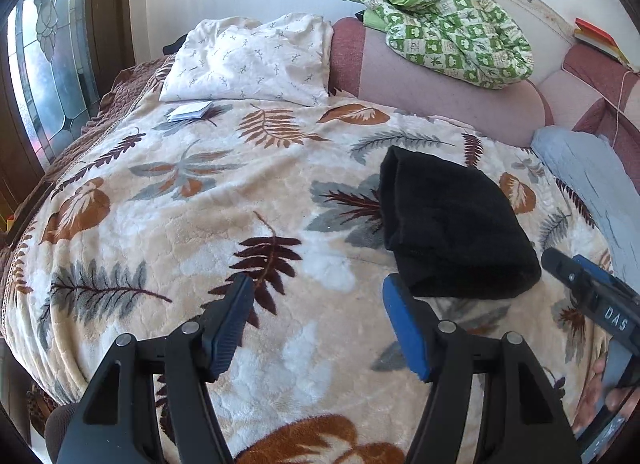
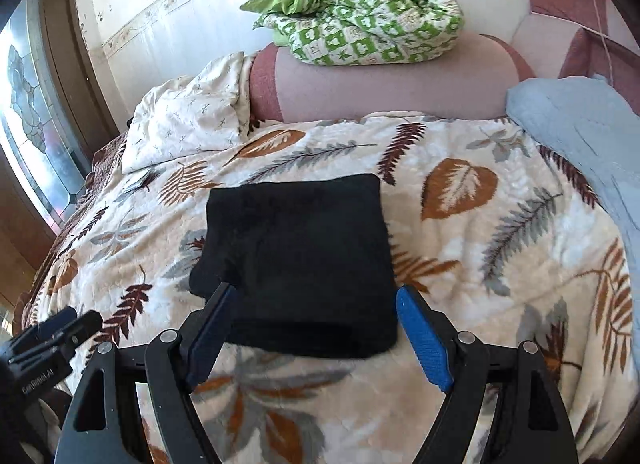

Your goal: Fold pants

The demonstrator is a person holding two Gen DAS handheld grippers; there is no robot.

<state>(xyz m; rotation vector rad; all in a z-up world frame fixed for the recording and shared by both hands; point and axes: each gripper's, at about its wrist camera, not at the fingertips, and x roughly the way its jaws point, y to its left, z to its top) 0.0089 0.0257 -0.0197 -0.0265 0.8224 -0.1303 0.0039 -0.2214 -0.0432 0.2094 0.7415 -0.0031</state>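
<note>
Seemingly near done: black pants point(image 2: 298, 260) lying as a compact folded bundle on the leaf-patterned blanket point(image 1: 168, 232) of the bed, well short of the white pillow point(image 1: 248, 64).

Left of the pants, left gripper point(image 1: 316, 322) hovering over bare blanket, fingers spread wide, gripping nothing. Best kept low and off the cloth, ready to press a loose edge flat.

At the near edge of the pants, right gripper point(image 2: 314, 330) poised with fingers spread to either side of the bundle, not visibly clamped on it. If squaring up, nudge edges gently, lift straight away to avoid dragging the top layer open.

Hard to judge: layers inside the black bundle, all detail lost in the dark cloth; touching or just above the near edge, cannot tell. Right of the pants, pale blue cloth point(image 2: 580, 124) cut off by the frame edge.
</note>
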